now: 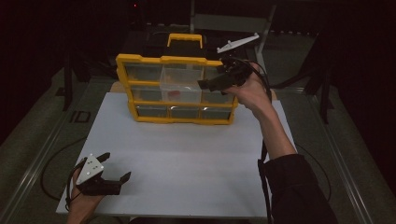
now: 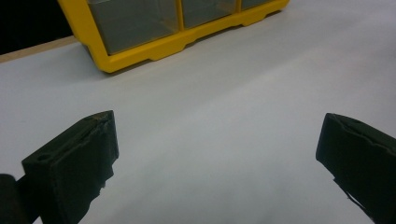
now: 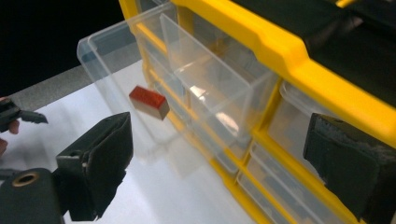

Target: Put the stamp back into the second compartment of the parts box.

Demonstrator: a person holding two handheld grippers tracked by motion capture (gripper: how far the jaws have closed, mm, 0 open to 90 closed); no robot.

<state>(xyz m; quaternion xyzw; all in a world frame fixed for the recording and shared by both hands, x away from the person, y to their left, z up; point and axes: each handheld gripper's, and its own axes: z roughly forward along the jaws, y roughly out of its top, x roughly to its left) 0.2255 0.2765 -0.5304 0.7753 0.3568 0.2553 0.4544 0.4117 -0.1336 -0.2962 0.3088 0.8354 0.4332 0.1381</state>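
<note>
Nearest, left hand-held gripper (image 1: 112, 179) rests on the white table (image 1: 187, 149), jaws apart, empty. Farther off, right hand-held gripper (image 1: 212, 84), jaws apart and holding nothing, hangs beside the pulled-out clear drawer (image 3: 140, 79) of the yellow organizer (image 1: 140, 60); red block (image 3: 149, 101) lies inside. Risk: the drawer juts far; a knock could tip it out, spilling the block.

You are working in what looks like a lab or recording workshop rather than a home. A white board (image 1: 187, 158) lies on a grey bench (image 1: 46, 140) with raised metal edges, a yellow parts organiser (image 1: 175, 88) of clear drawers stands on it, and cables (image 1: 51, 168) trail across. The surroundings are too dark to tell more, though a metal frame (image 1: 233, 21) probably stands behind.
</note>
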